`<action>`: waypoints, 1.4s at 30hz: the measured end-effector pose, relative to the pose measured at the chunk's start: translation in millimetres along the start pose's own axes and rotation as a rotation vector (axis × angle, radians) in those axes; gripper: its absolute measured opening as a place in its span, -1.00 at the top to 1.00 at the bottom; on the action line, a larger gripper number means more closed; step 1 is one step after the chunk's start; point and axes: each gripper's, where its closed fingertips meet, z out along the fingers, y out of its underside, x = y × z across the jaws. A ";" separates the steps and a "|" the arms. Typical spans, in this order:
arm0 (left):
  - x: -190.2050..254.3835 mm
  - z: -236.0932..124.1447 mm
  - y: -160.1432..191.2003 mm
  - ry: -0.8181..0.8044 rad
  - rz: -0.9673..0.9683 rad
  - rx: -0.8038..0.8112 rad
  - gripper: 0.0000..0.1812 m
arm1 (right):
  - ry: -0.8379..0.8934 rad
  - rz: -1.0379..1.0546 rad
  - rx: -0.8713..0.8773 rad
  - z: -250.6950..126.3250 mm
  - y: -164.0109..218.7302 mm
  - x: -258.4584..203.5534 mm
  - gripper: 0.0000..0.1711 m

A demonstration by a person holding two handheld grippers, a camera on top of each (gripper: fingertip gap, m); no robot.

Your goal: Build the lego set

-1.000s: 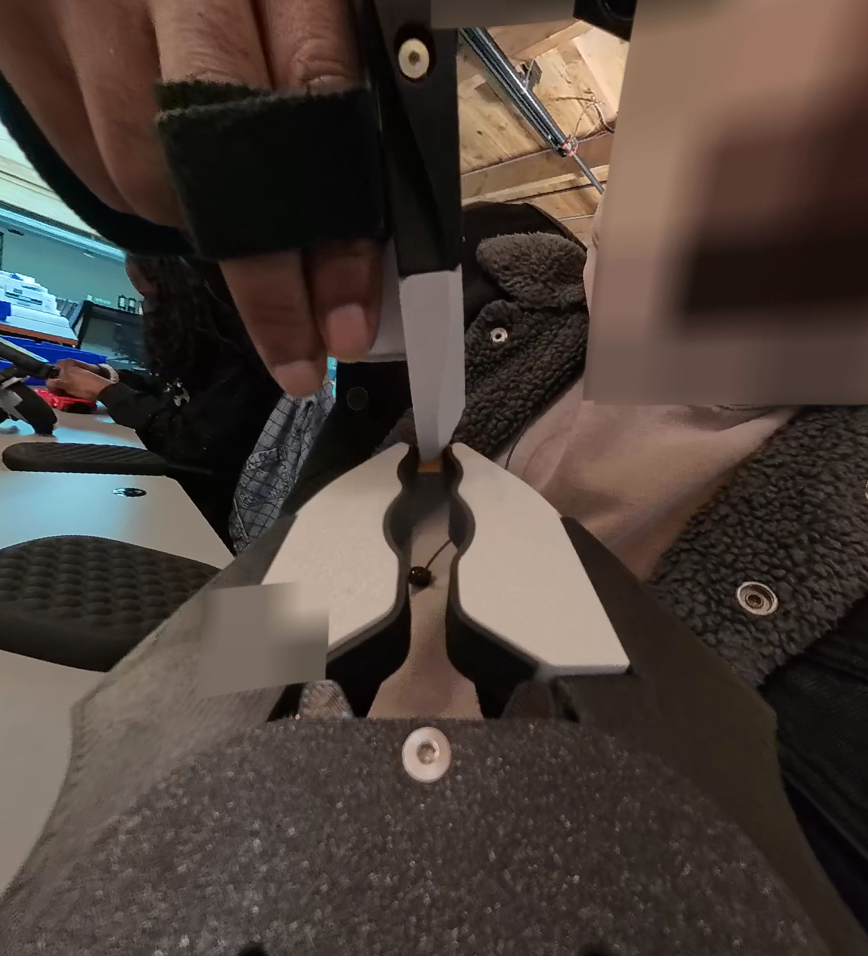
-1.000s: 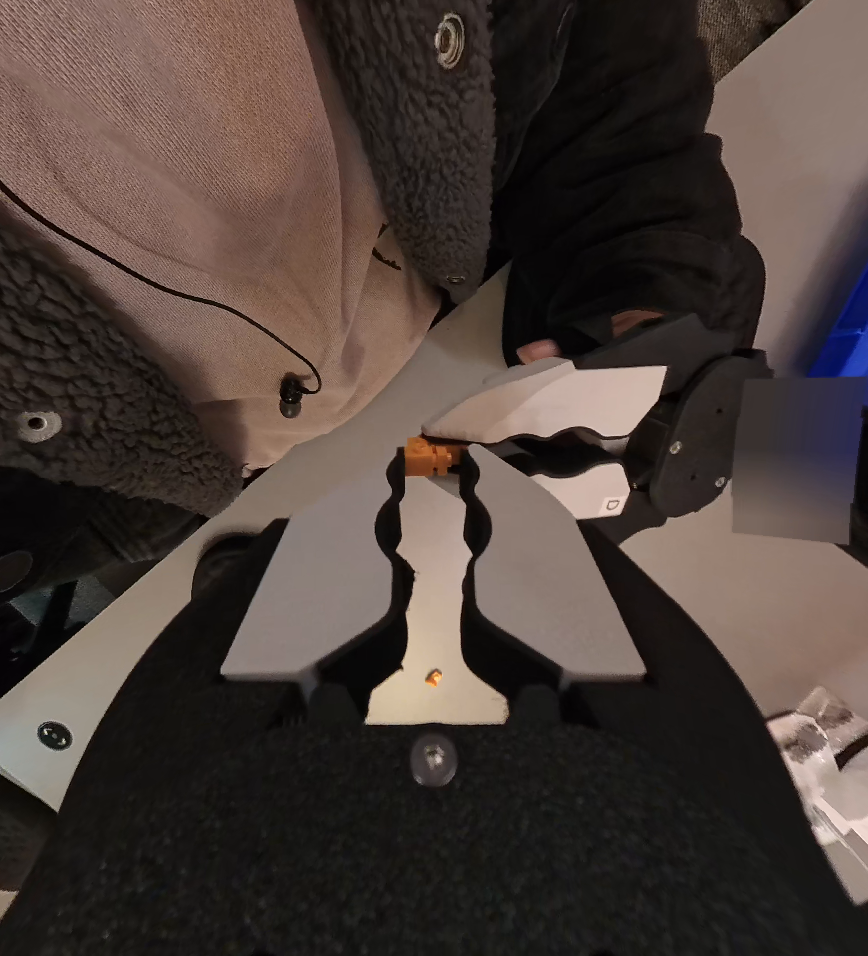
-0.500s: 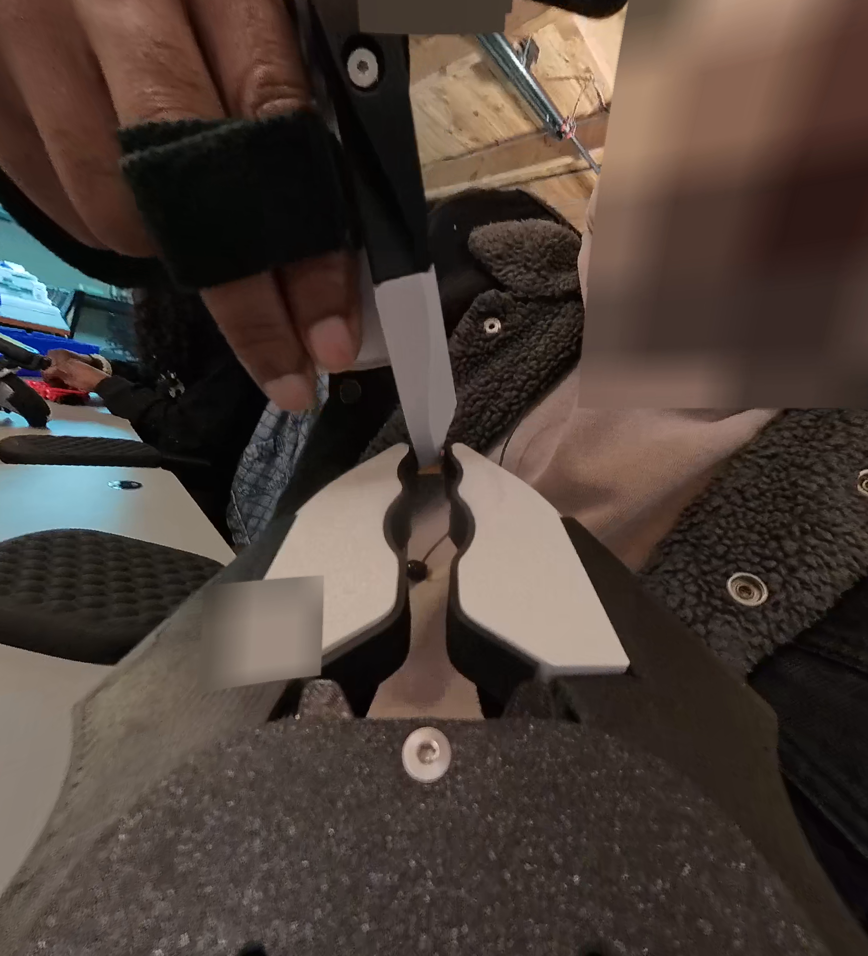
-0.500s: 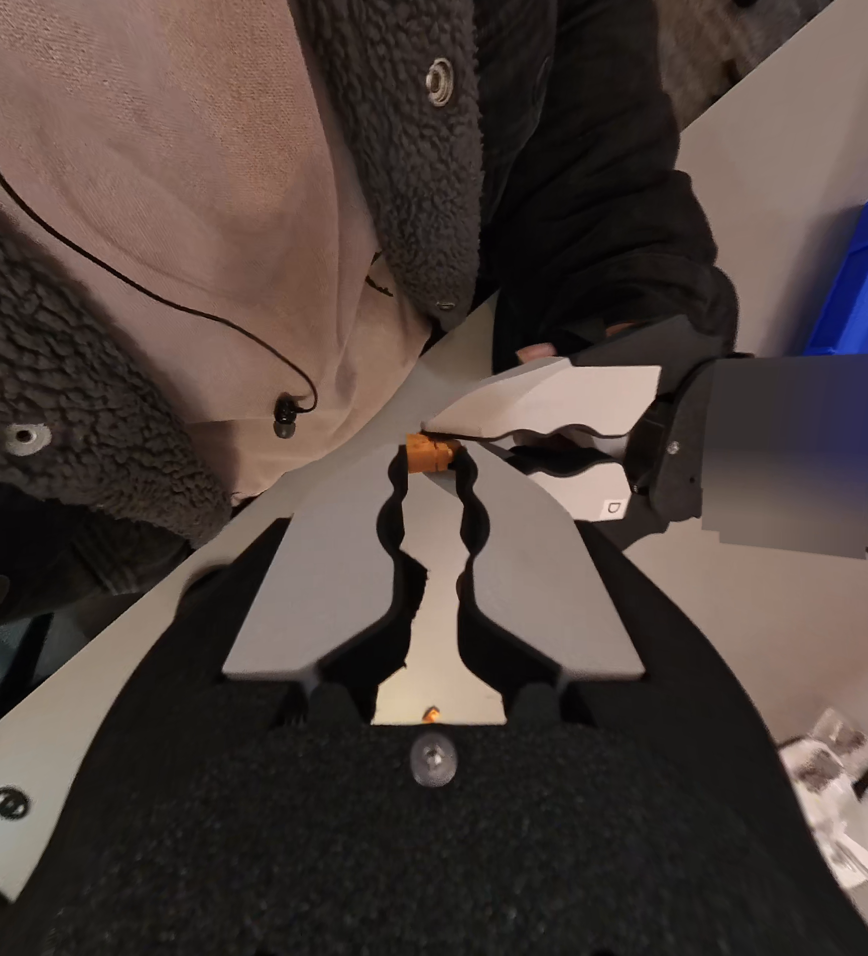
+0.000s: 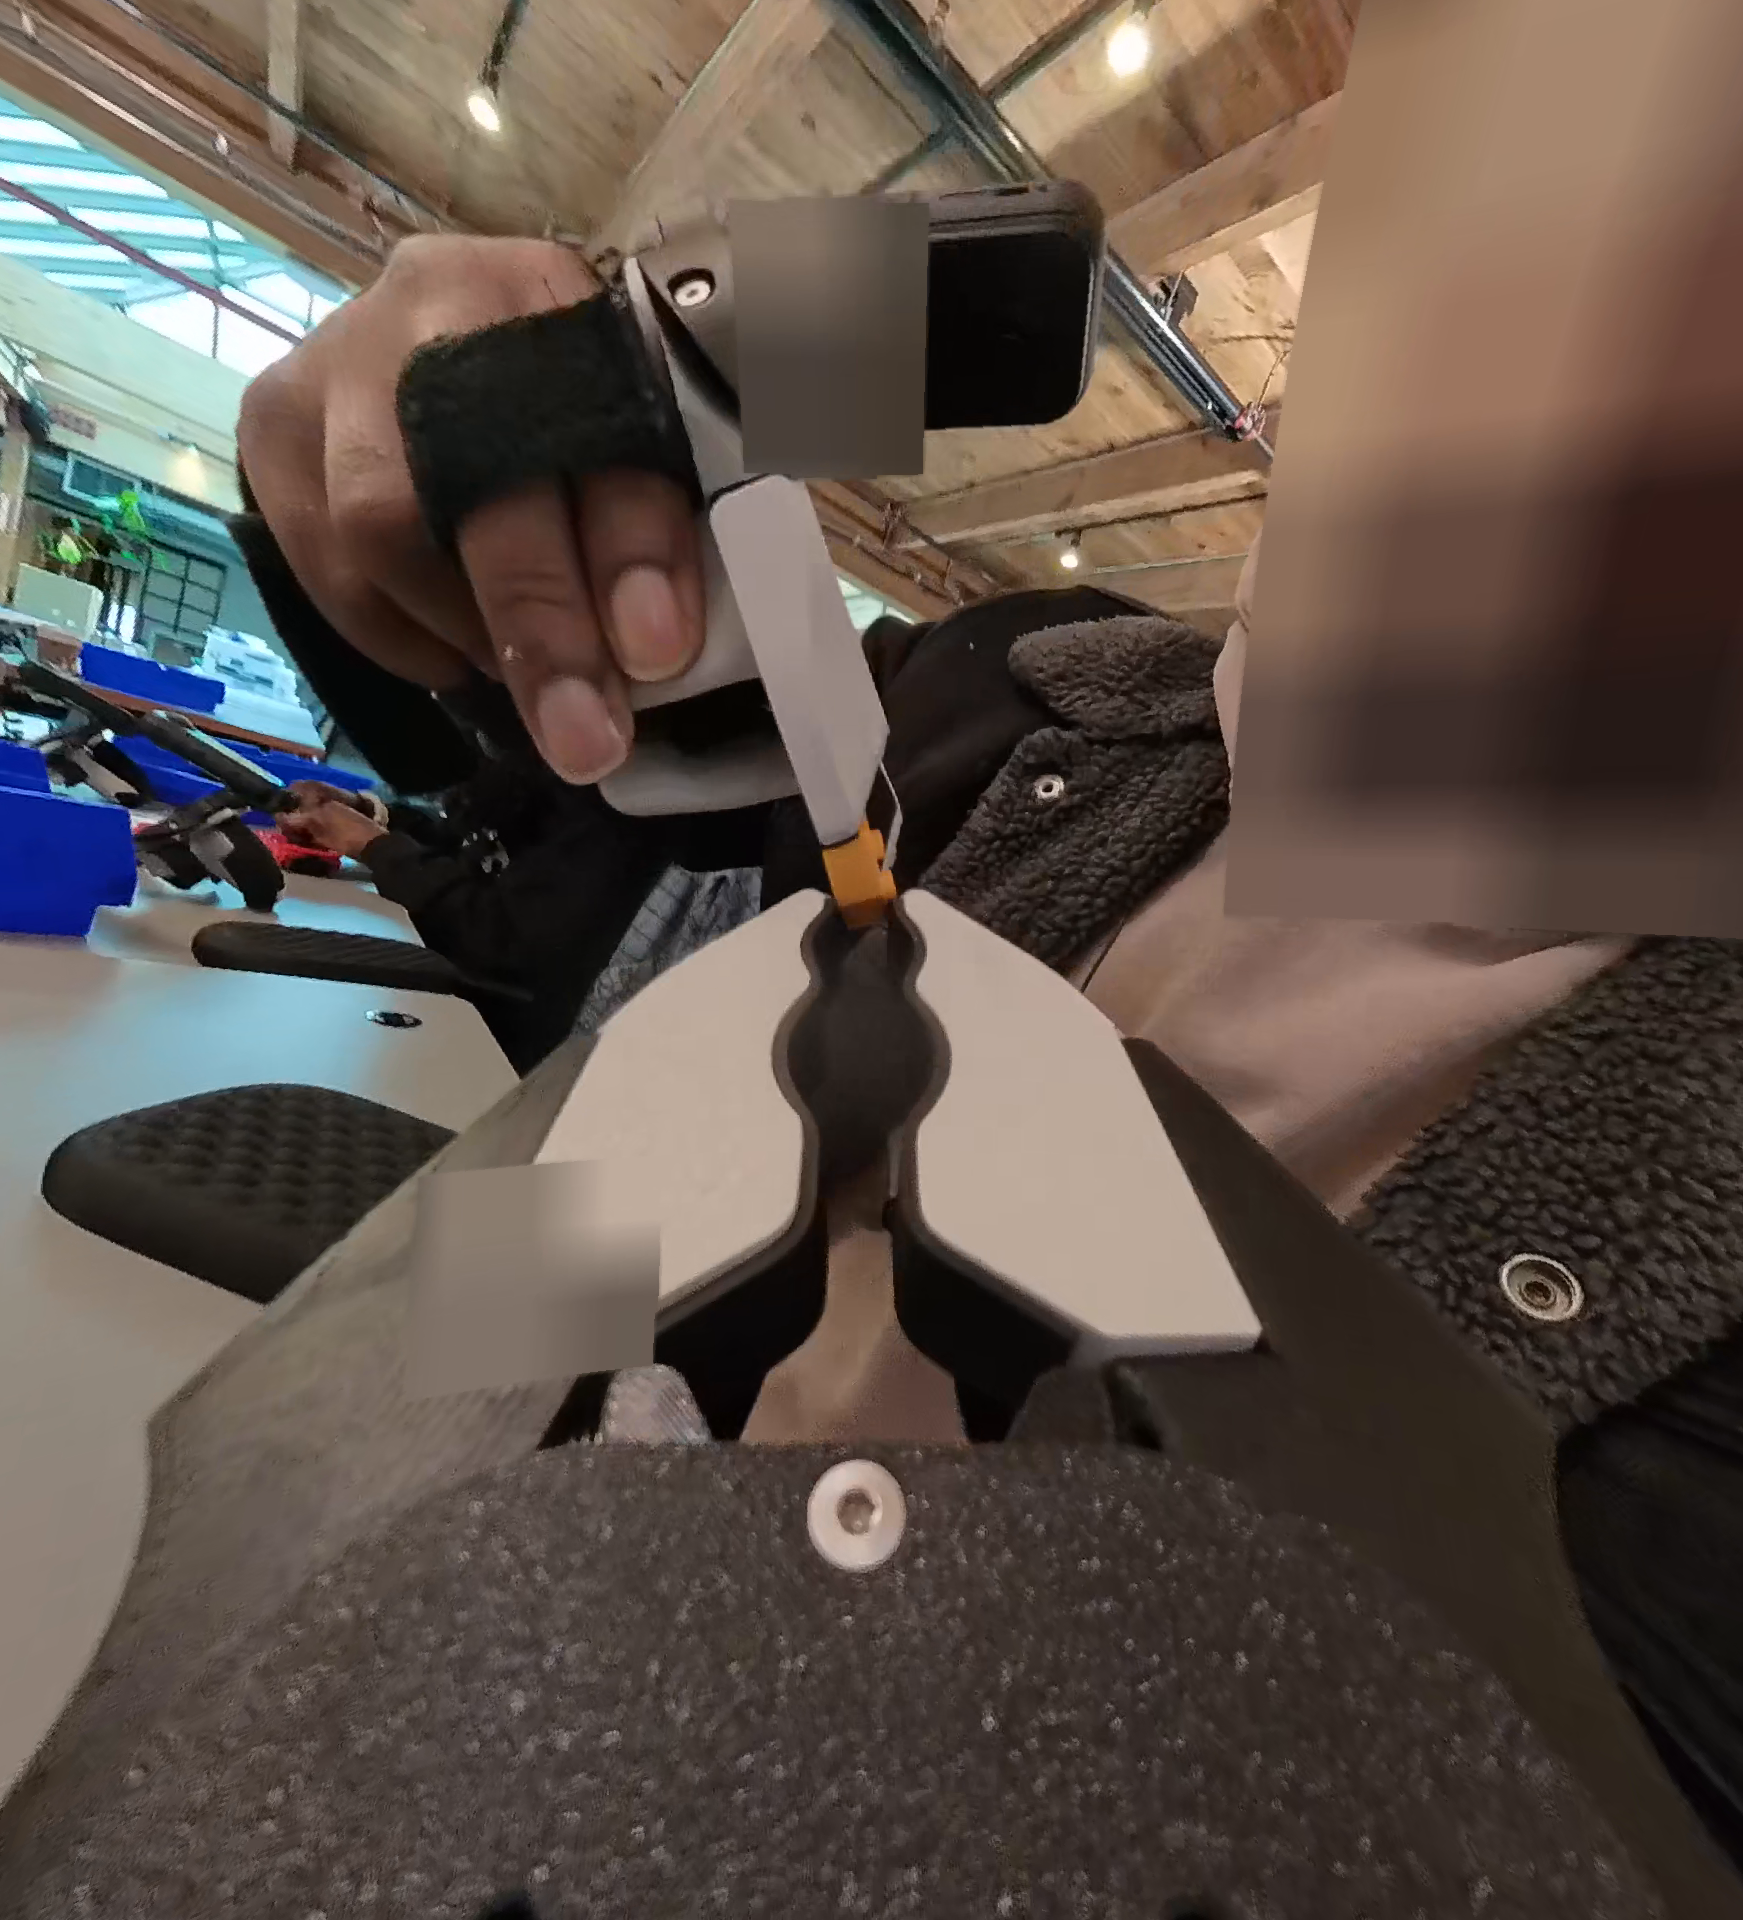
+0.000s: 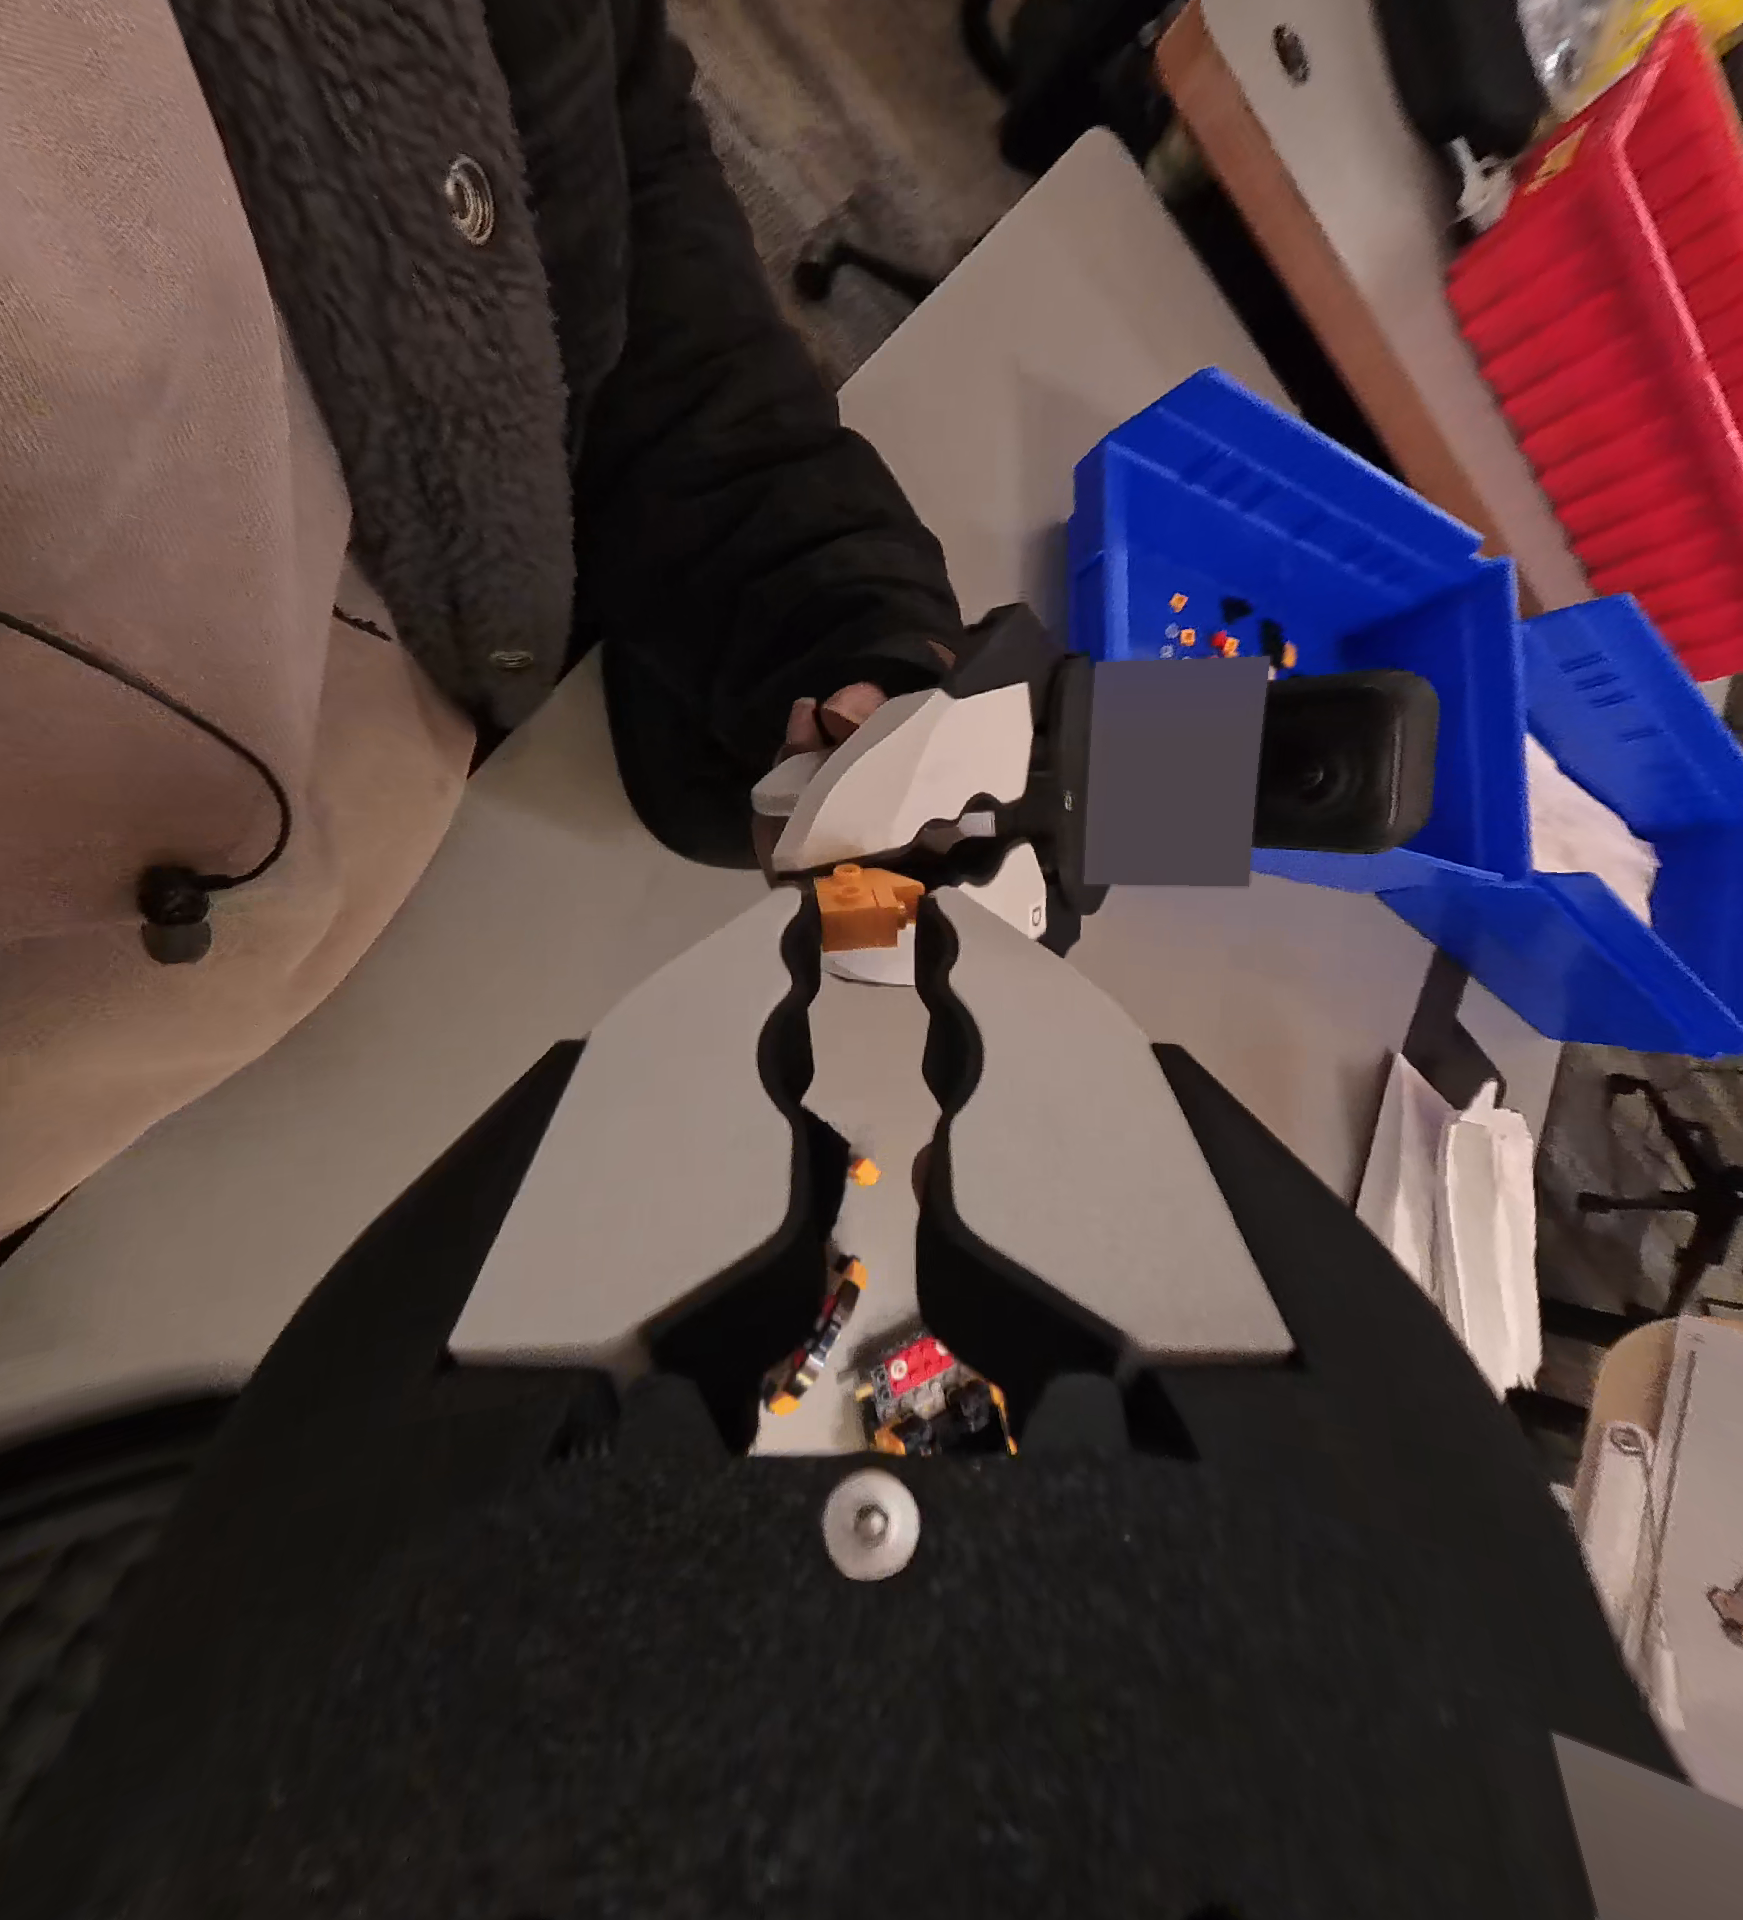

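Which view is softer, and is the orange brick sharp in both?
Left wrist view: orange brick sharp, but backlit by the skylight and ceiling lamps, with fisheye bending at the edges. Right wrist view: orange brick sharp at centre under dimmer, warmer light; red bin smeared toward the frame edge, so this view is softer.

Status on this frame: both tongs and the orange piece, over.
Left tongs and right tongs both shut on orange lego piece, held above table. Partial build below. Nothing in the way.
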 end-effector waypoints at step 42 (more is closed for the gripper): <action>-13.6 0.4 25.0 -0.049 -0.121 -0.151 0.90 | -0.026 0.003 -0.042 6.7 14.5 -21.4 0.83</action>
